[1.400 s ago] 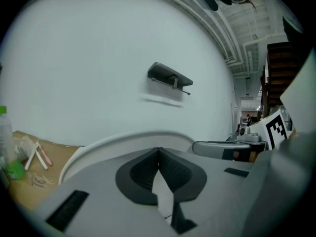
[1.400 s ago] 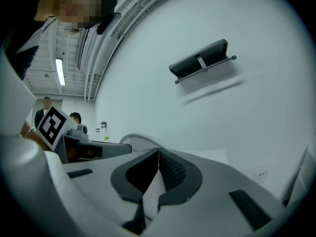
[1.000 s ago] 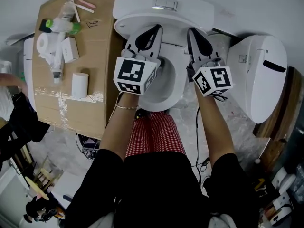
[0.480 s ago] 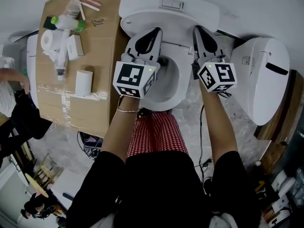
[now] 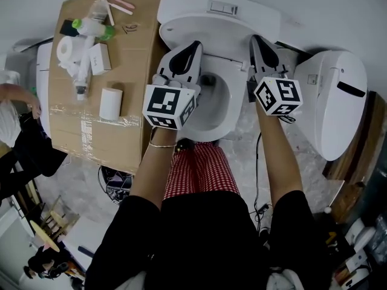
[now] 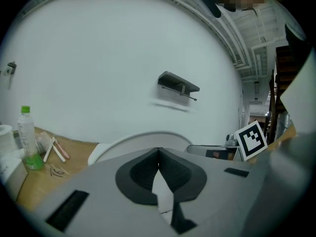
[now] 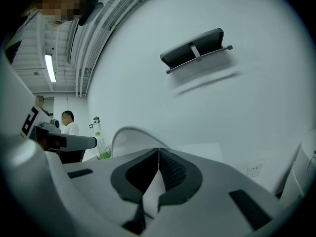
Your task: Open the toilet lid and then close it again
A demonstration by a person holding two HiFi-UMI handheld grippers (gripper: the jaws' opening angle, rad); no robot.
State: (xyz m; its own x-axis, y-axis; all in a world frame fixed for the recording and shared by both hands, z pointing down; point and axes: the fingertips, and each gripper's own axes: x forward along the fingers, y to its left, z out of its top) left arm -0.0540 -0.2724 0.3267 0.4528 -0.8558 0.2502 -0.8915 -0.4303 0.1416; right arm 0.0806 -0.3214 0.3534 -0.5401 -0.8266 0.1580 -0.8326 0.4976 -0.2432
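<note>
The white toilet lid (image 5: 211, 30) stands raised against the tank (image 5: 181, 2), above the uncovered bowl (image 5: 211, 98). My left gripper (image 5: 195, 43) and right gripper (image 5: 259, 38) point at the lid's rim, one on each side, both shut. In the left gripper view the jaws of the left gripper (image 6: 158, 149) meet at the tips, and the lid (image 6: 123, 144) curves just behind them. The right gripper view shows the same: the right gripper (image 7: 158, 151) is shut, with the lid's edge (image 7: 129, 136) rising behind it. Whether the tips touch the lid is unclear.
A cardboard table (image 5: 130, 71) left of the toilet carries a green-capped bottle (image 5: 91, 26), boxes and a paper roll (image 5: 110, 104). A second white toilet (image 5: 332, 95) stands close on the right. A dark shelf (image 7: 195, 51) hangs on the wall behind.
Both grippers and the toilet have shifted slightly right in the picture. The grippers keep their place at the lid's rim, and a little more of the lid's face shows.
</note>
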